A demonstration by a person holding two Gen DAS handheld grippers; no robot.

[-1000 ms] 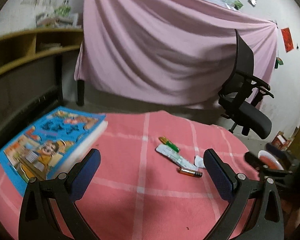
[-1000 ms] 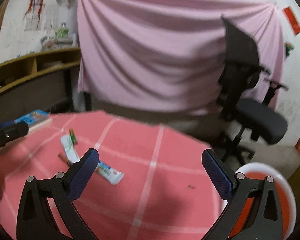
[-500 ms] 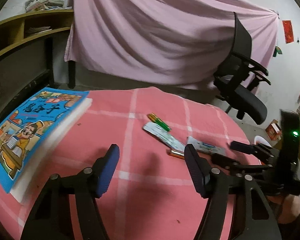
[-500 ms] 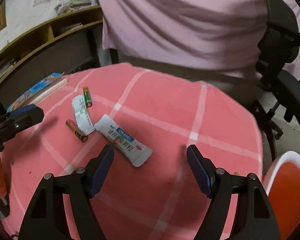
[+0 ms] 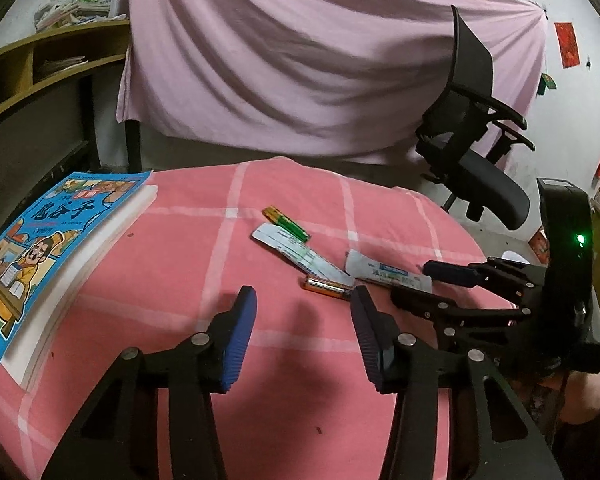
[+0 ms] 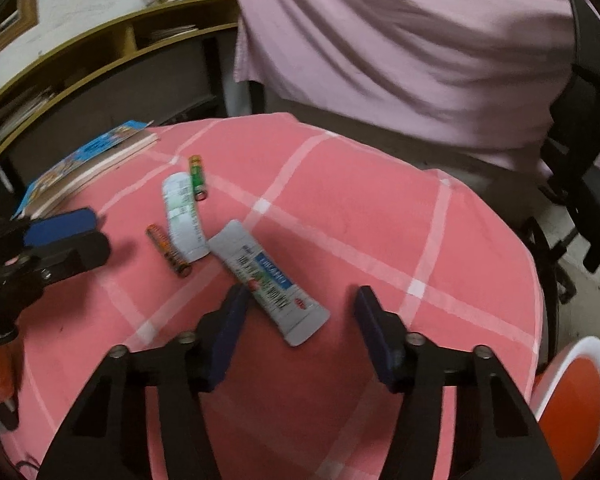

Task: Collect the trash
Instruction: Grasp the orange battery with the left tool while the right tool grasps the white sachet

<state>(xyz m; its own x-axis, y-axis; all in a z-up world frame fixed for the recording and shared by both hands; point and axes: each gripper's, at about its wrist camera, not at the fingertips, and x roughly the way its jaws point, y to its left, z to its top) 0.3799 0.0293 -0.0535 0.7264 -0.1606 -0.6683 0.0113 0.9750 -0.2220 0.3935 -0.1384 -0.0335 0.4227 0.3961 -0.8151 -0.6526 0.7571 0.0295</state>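
On the pink checked tablecloth [image 5: 172, 280] lie two green batteries [image 5: 286, 222], a flat white wrapper [image 5: 300, 258], an orange battery [image 5: 326, 286] and a grey tube [image 5: 388, 272]. My left gripper [image 5: 303, 300] hovers just short of the orange battery with its jaws closing and nothing between them. In the right wrist view my right gripper [image 6: 300, 300] straddles the near end of the grey tube [image 6: 268, 280]. Its jaws are closing, and the pads are still clear of the tube. The left gripper [image 6: 96, 234] shows there beside the orange battery [image 6: 168, 250].
A blue picture book [image 5: 40, 240] lies at the table's left edge. A black office chair [image 5: 472, 152] stands beyond the table, in front of a draped pink sheet [image 5: 300, 60]. Wooden shelves [image 5: 40, 60] run along the left. An orange-and-white bowl [image 6: 576, 384] sits low on the right.
Both grippers tipped down toward the table and their jaws narrowed from wide open. The right one came down over the grey tube. The left one drew nearer the orange battery.
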